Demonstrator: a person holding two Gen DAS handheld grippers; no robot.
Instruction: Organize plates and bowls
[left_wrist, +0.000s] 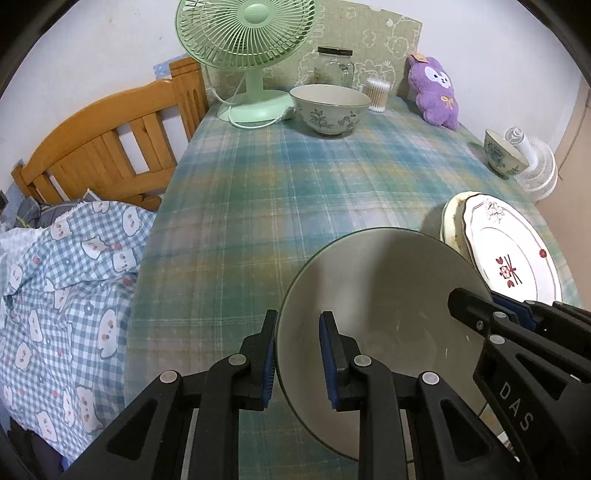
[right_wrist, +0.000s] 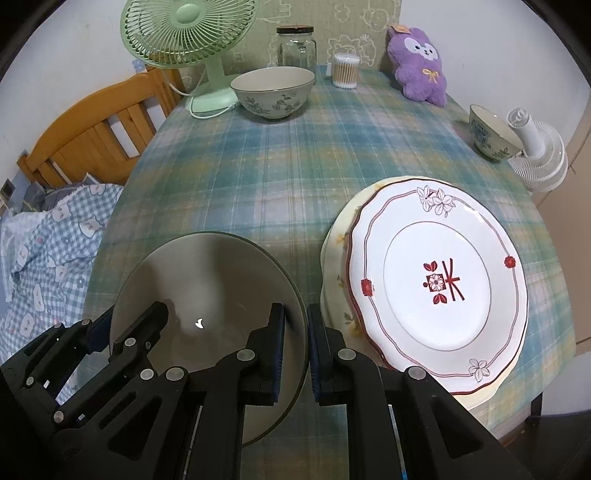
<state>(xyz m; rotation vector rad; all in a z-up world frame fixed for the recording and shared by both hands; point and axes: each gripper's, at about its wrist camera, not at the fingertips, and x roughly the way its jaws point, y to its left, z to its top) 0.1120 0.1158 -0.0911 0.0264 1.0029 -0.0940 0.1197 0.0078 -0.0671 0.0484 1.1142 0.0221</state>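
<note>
White wall behind, counter under blue-green plaid cloth, wooden bed headboard at its left, checked bear-print bedding below, green patterned board leaning on wall, white floor fan at right, dim indoor light

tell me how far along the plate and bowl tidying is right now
Done: the white red-flowered plate sits stacked on a cream plate. In hand: the left tool and right tool each clamp a rim of the large grey bowl, held at the table's near edge. Left: the big leaf-patterned bowl and the small blue-patterned bowl stand apart, unstacked.
</note>
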